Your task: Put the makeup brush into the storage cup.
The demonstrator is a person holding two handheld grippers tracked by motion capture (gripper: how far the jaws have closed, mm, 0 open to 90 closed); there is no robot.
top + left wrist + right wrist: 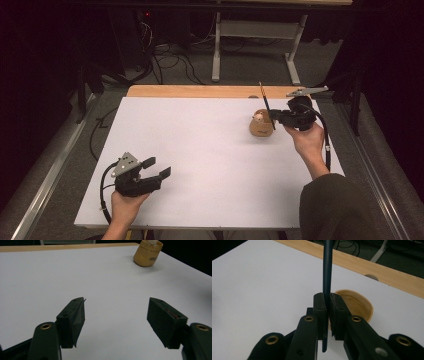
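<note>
A tan wooden cup (261,128) stands on the white table top (200,150) at the far right, with something pale (258,117) inside it. My right gripper (274,118) hovers just right of the cup, shut on a thin dark pencil (264,101) that points up and away. In the right gripper view the pencil (328,265) runs upright between the closed jaws of the right gripper (326,296), with the cup (358,303) just behind them. My left gripper (158,167) rests near the front left, open and holding nothing. The left gripper (116,302) faces the distant cup (147,255).
A wooden strip (190,91) borders the table's far edge, with a grey round cap (371,277) set in it. Beyond it, cables (170,62) and a white stand's legs (216,55) sit on the grey floor. A metal rail (55,165) runs along the left side.
</note>
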